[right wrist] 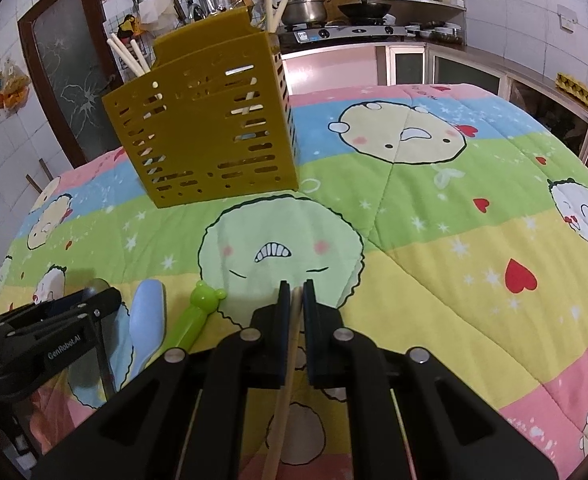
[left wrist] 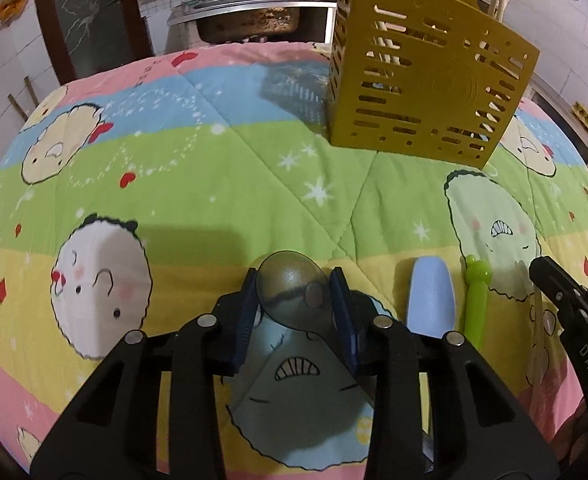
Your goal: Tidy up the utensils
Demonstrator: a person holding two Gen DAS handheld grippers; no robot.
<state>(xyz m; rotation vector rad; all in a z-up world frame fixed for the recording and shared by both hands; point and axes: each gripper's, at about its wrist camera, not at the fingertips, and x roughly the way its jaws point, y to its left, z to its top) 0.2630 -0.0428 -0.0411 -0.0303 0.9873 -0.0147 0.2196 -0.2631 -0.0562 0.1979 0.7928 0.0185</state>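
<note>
Bright colours on a cartoon blanket

The blanket (right wrist: 434,240) has pink, blue, green and yellow stripes with round faces, red hearts and white stars. The holder (right wrist: 210,128) is gold-yellow with slots. One spoon (left wrist: 292,286) is smoky grey, one spoon (left wrist: 430,292) light blue. The frog handle (right wrist: 198,312) is bright green.

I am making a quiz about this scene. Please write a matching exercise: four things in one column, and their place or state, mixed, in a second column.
Things:
1. grey spoon
2. chopstick
3. blue spoon
4. gold basket

Place or state:
A. stands upright, holding chopsticks
B. between the left gripper fingers
C. lies on the quilt, beside the green handle
D. clamped in the right gripper

Pairs: 1-B, 2-D, 3-C, 4-A
</note>
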